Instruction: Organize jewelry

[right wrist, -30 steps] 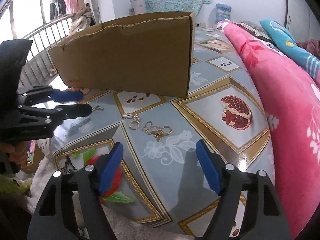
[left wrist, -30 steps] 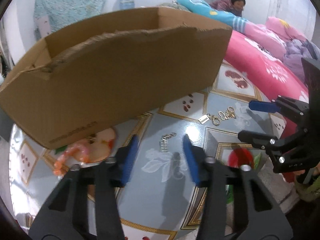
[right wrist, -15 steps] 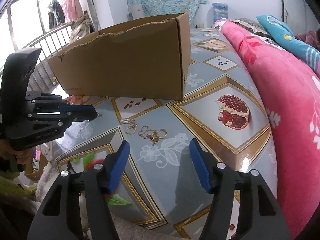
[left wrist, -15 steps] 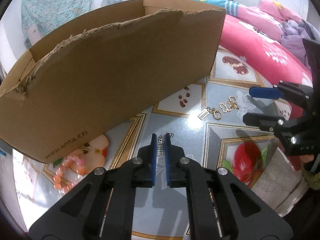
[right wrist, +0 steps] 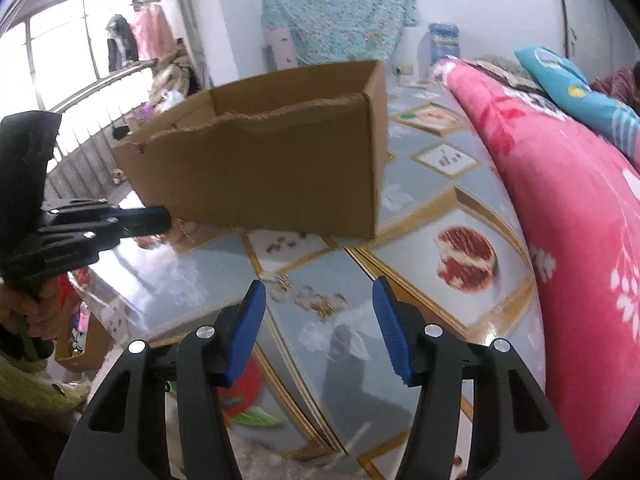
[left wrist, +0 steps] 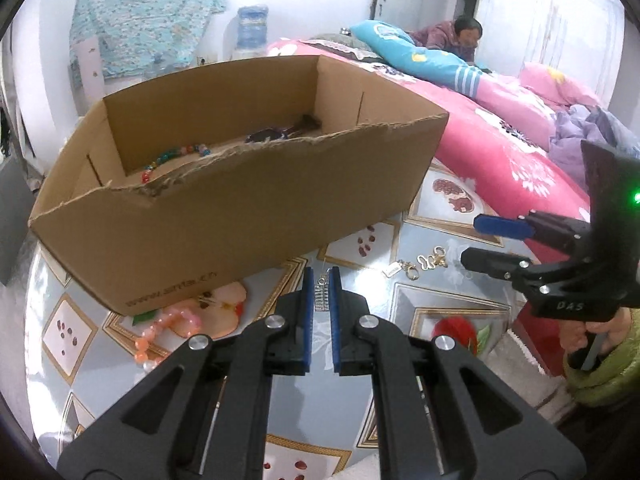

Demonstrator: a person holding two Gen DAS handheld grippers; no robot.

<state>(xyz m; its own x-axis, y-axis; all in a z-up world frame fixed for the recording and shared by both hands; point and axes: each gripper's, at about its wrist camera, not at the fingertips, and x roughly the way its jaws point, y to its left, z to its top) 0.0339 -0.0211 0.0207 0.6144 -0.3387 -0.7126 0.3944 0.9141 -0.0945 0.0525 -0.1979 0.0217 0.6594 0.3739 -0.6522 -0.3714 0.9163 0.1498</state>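
Observation:
My left gripper [left wrist: 321, 284] is shut on a small silver chain piece [left wrist: 321, 296] and holds it above the table, in front of the open cardboard box [left wrist: 240, 208]. The box holds a beaded bracelet [left wrist: 176, 158] and a dark item. Gold clasps and a tag [left wrist: 416, 264] lie on the table to the right, near my right gripper [left wrist: 476, 240]. In the right wrist view my right gripper [right wrist: 318, 308] is open and empty above those gold pieces [right wrist: 316, 300], which look blurred. The left gripper [right wrist: 160, 220] shows at the left by the box [right wrist: 272, 184].
A pink bead bracelet [left wrist: 164, 328] lies on the table below the box's front left. The table [left wrist: 440, 304] has a glossy fruit-pattern cover. A pink quilt [right wrist: 580, 220] lies along the table's right side. A person sits far back.
My left gripper has risen with the silver piece in it, so the inside of the box now shows. My right gripper has moved closer over the gold pieces.

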